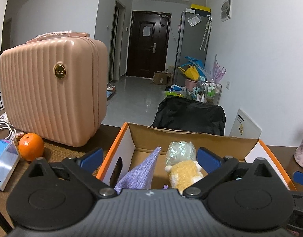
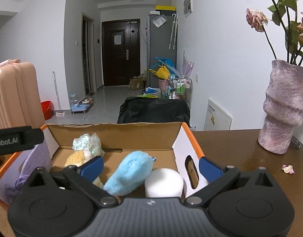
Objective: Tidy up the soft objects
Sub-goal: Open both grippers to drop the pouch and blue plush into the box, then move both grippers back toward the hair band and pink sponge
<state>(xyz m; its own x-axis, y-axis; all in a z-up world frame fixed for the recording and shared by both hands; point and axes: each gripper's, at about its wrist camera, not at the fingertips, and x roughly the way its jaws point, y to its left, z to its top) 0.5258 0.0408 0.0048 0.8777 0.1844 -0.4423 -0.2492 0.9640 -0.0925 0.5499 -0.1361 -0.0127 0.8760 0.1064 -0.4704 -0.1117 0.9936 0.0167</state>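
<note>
An orange-rimmed cardboard box (image 1: pixel 192 138) stands on the brown table. In the left wrist view it holds a purple knitted cloth (image 1: pixel 140 172), a yellow plush toy (image 1: pixel 184 174) and a clear plastic-wrapped item (image 1: pixel 181 151). My left gripper (image 1: pixel 150 157) is open and empty, above the box's left part. In the right wrist view the box (image 2: pixel 115 134) also holds a blue plush toy (image 2: pixel 129 172) and a white foam cylinder (image 2: pixel 164 182). My right gripper (image 2: pixel 151 166) is open and empty, just above the blue plush and cylinder.
A pink ribbed suitcase (image 1: pixel 50 90) stands left of the box, with an orange (image 1: pixel 31 147) and a tissue pack (image 1: pixel 3 164) beside it. A pink vase (image 2: pixel 282 108) with dried roses stands right of the box. A fallen petal (image 2: pixel 288 168) lies on the table.
</note>
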